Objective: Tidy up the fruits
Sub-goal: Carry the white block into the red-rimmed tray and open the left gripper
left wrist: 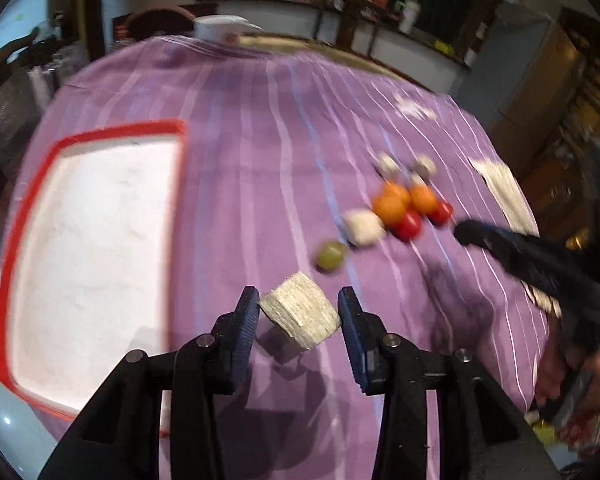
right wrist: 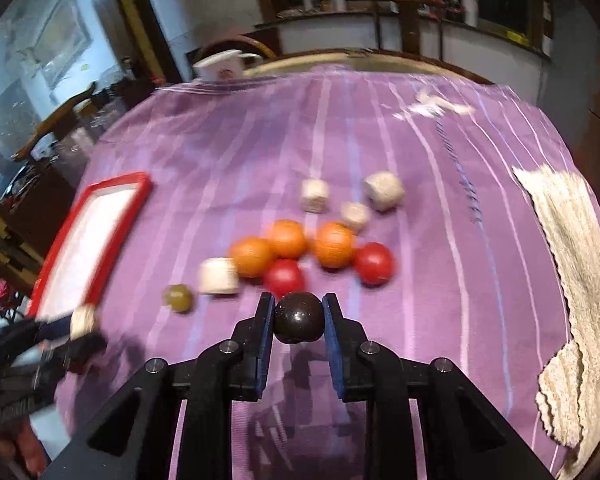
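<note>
Left gripper (left wrist: 299, 312) clamped on one pale block (left wrist: 300, 316), held above the purple cloth (left wrist: 240, 140), just right of the red-rimmed tray (left wrist: 88, 264). Right gripper (right wrist: 299, 316) clamped on one dark ball (right wrist: 299, 317), raised over the cloth near the fruit cluster.

Loose on the cloth, right wrist view — three oranges (right wrist: 287, 238), two red fruits (right wrist: 374, 263), one green fruit (right wrist: 178, 297), four pale blocks (right wrist: 218, 275). Oranges and reds bunched and touching; green fruit just left of the nearest block. One beige towel (right wrist: 572, 280) at the right edge. One white cup (right wrist: 225, 65) at the far edge.
</note>
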Available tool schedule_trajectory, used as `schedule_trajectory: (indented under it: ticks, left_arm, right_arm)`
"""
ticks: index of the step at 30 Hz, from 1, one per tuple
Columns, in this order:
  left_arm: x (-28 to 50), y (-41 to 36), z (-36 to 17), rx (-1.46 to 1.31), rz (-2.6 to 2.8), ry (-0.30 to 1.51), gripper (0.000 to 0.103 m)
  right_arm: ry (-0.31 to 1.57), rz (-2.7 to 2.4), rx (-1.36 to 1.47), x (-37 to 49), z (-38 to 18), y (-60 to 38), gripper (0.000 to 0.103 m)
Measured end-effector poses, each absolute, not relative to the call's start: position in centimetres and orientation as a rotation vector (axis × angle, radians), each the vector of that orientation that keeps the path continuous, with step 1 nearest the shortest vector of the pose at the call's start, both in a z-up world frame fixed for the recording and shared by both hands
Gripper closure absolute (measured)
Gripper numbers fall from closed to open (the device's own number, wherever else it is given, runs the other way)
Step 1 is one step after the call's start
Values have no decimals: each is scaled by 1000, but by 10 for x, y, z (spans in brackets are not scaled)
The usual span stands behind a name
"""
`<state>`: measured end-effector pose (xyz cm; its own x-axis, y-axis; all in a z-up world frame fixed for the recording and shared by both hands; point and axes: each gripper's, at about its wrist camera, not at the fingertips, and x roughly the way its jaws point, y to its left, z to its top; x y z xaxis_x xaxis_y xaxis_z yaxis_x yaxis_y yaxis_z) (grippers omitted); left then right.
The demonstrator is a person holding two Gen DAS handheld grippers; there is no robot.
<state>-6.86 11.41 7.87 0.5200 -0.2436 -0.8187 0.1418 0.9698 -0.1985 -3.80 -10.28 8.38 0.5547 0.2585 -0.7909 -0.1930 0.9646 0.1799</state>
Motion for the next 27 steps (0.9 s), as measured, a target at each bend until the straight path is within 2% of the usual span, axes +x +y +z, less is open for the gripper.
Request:
schedule_trajectory:
  ticks: [6, 13, 18, 27]
  left_arm:
    - [-62, 207, 88, -166, -66, 985, 63]
    - [-56, 291, 71, -137, 67, 1038, 63]
    - [-50, 318, 56, -141, 74, 1078, 63]
    - [-50, 320, 27, -128, 38, 1157, 63]
  right_arm:
    - [938, 425, 46, -47, 104, -17, 77]
    - [990, 577, 69, -31, 89, 97, 77]
    - [1040, 614, 8, -29, 62, 165, 77]
    - [1081, 587, -82, -36, 35, 193, 77]
